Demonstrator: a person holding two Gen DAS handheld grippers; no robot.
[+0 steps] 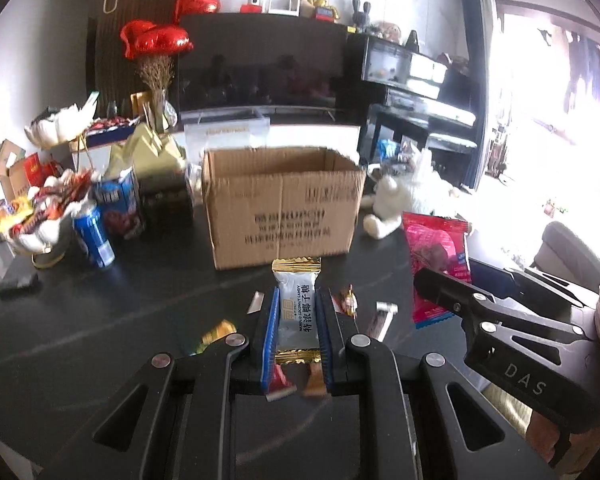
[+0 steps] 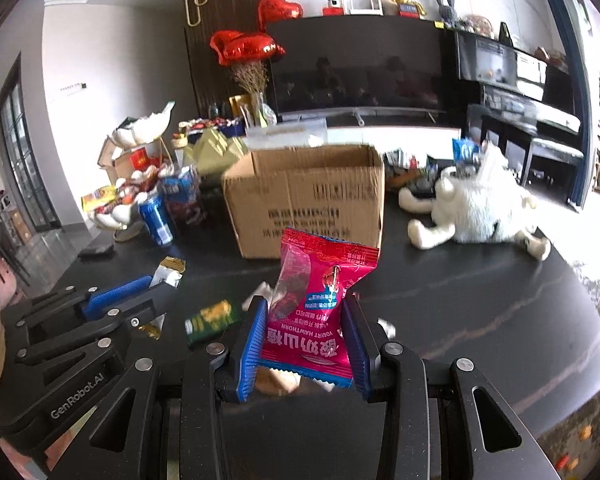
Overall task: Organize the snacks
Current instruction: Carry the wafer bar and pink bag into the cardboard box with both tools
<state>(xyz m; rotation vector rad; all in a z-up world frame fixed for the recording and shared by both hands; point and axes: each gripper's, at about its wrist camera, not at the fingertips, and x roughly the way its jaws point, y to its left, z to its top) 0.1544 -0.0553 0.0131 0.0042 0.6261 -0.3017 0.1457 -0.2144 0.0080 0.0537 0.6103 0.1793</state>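
Fingers (image 1: pixel 269 332) of left gripper (image 1: pixel 296 330) clamp a white-and-gold coconut candy wrapper (image 1: pixel 297 312); right gripper (image 2: pixel 305 334) pinches a pink hawthorn snack packet (image 2: pixel 316 300). Both light, crinkly, slippery; grip mid-body. Open brown cardboard box (image 1: pixel 284 204) sits far-centre on the table (image 1: pixel 140 300).

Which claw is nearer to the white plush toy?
Right. The right claw, holding the pink packet, is on the plush toy's side; the left claw is farther away.

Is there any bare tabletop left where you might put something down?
Yes: the dark table is bare right of the cardboard box, in front of the white plush toy. Left of the box it is crowded with a blue can and snack dishes; loose candies lie near the grippers.
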